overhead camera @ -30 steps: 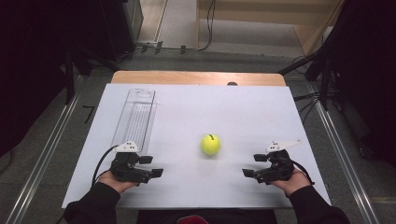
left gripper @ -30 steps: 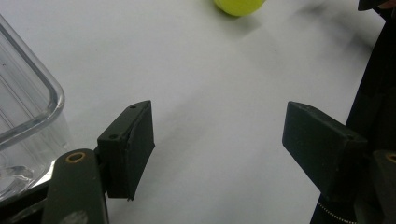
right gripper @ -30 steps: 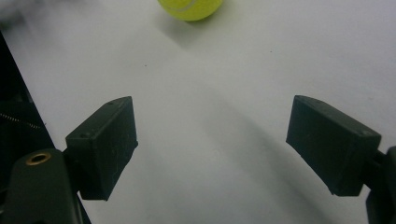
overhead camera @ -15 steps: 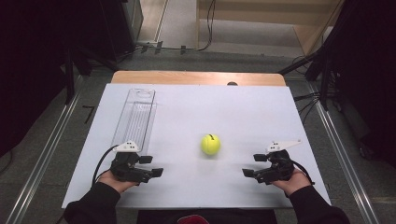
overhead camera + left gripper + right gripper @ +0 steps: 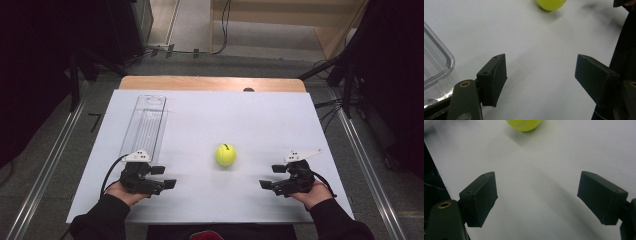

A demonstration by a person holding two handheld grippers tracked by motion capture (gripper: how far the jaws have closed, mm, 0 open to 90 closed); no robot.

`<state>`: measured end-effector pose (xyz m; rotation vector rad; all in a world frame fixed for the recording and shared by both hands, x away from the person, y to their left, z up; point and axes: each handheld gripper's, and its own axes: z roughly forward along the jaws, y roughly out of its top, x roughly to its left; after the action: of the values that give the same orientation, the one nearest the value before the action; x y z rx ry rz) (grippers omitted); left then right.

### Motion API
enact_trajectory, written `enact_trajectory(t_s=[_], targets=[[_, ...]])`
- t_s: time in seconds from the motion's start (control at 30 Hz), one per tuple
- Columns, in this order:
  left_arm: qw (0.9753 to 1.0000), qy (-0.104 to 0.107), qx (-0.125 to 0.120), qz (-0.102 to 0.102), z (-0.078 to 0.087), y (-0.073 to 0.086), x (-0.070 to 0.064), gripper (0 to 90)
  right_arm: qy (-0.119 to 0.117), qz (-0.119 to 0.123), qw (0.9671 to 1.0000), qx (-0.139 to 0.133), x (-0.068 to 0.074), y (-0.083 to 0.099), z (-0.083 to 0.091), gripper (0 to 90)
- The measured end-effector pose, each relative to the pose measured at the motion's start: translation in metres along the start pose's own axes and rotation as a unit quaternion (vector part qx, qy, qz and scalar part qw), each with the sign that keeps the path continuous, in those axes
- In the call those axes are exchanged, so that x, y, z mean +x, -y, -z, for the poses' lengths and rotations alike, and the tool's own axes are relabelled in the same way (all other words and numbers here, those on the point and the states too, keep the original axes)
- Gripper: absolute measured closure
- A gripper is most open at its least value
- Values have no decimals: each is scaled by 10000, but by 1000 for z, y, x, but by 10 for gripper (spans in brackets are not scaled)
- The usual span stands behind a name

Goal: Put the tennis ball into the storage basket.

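tennis ball [image 5: 225,154], clear tray [image 5: 145,126] far left

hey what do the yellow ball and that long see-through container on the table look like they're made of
Tennis ball: apparently felt over rubber; matte, fuzzy yellow-green surface with a curved seam line showing in the right gripper view.
Clear container: probably rigid plastic; transparent, glossy, with a rounded rim catching highlights in the left gripper view. Glass can't be ruled out.
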<state>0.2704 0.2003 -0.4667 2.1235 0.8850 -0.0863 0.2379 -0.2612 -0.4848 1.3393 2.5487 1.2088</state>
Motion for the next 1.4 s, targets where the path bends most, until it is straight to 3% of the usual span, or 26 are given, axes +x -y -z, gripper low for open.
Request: enact_trajectory(t_s=[0.1,0.17,0.2,0.33,0.93,1.1,1.23,1.27,1.4], targets=[[10000,-44,26,-65,-1,-1,-2,261,8,9,10000,20,0,0,0,141],[9996,-191,-9,-183,-1,-5,-5,261,10,23,10000,27,1,0,0,141],[9995,-106,-149,-240,-1,-8,-8,261,15,13,10000,35,1,0,-1,141],[9997,27,-122,-216,-5,-11,-8,261,11,14,10000,61,1,0,-1,141],[9996,74,-71,-253,-11,-30,-18,255,30,41,9999,88,1,1,-1,141],[9996,80,-62,-264,-15,-35,-19,202,0,29,9999,104,1,1,-1,141],[9995,165,-38,-268,-20,-40,-21,92,25,27,9999,93,1,1,-1,141],[9995,165,-38,-268,-20,-40,-21,25,25,27,9999,93,1,1,-1,141],[9994,181,-5,-311,-24,-46,-24,0,34,44,9999,90,1,1,-1,141]])
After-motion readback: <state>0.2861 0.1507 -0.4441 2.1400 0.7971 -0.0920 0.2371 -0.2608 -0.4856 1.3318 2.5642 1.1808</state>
